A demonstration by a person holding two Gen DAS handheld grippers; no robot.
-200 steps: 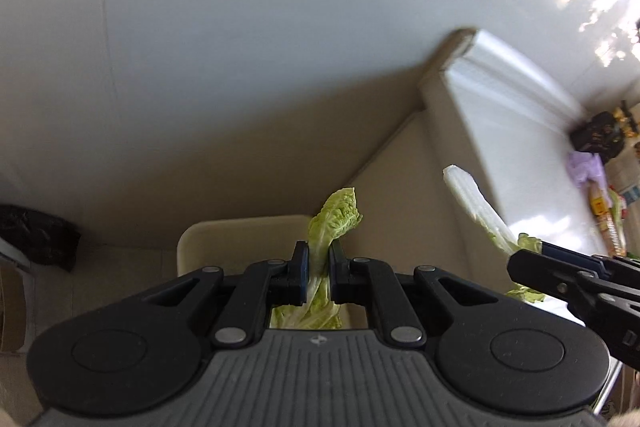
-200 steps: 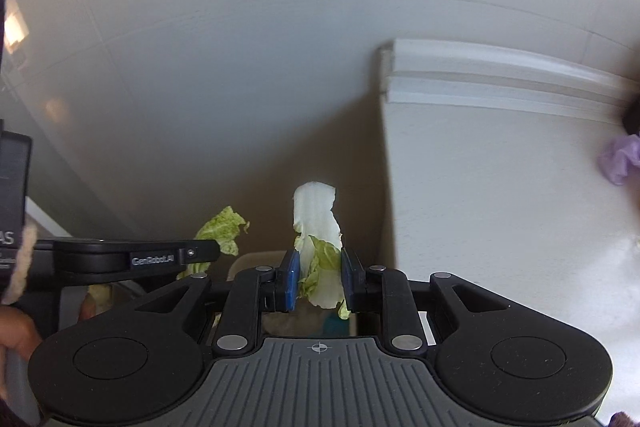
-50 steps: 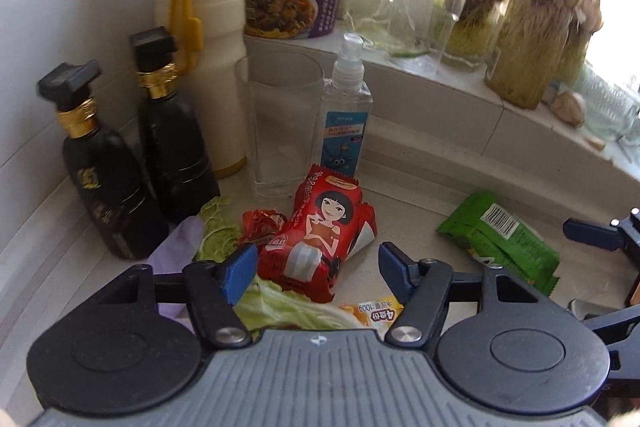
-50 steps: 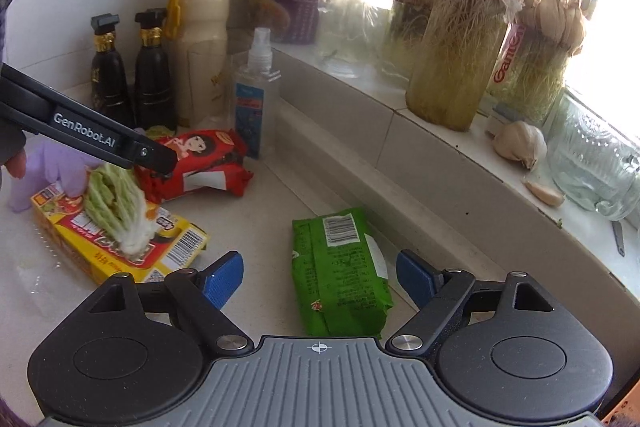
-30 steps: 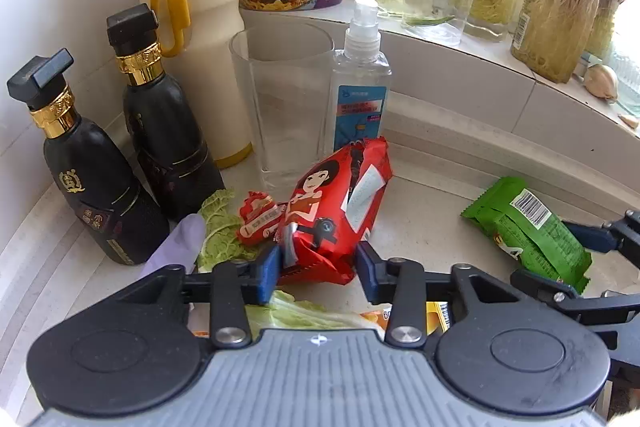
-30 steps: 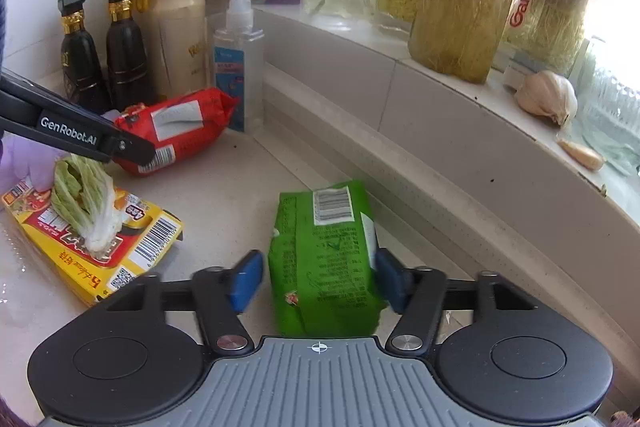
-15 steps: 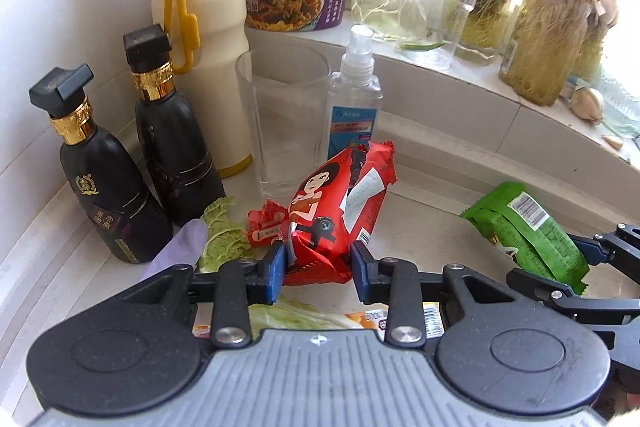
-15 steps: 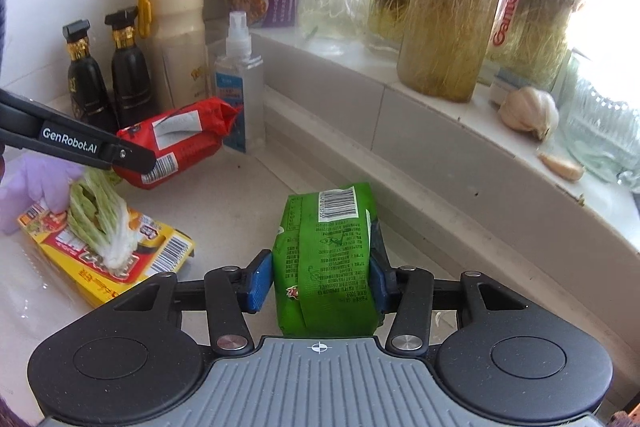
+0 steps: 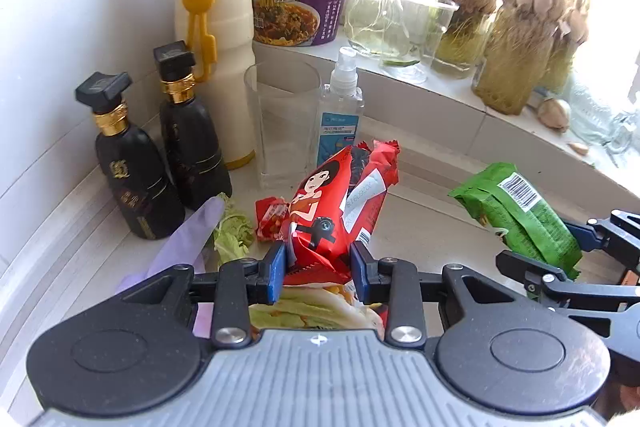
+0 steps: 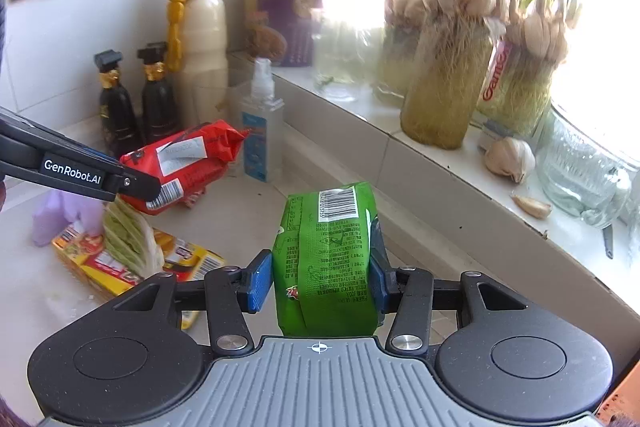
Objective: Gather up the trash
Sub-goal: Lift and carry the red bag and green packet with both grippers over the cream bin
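Note:
My left gripper [image 9: 318,269] is shut on a red snack packet [image 9: 340,211] with a cartoon girl printed on it, held clear of the counter. In the right wrist view that red packet [image 10: 188,163] hangs at the left in the left gripper's fingers [image 10: 132,183]. My right gripper [image 10: 318,277] is shut on a green snack packet [image 10: 326,259] with a barcode, lifted off the counter. The green packet [image 9: 516,211] shows at the right of the left wrist view. A cabbage leaf [image 10: 128,239] lies on a yellow packet [image 10: 120,263]. A small red wrapper [image 9: 270,217] lies below the red packet.
Two black bottles [image 9: 160,155], a cream bottle with a yellow cap [image 9: 216,67], a glass tumbler [image 9: 282,123] and a spray bottle [image 9: 340,119] stand against the wall. A purple glove [image 9: 188,239] lies on the counter. Jars of sprouting garlic [image 10: 448,67] line the sill.
Both grippers have risen with their packets, which now hang off the counter. The left jaws closed a little tighter on the red packet.

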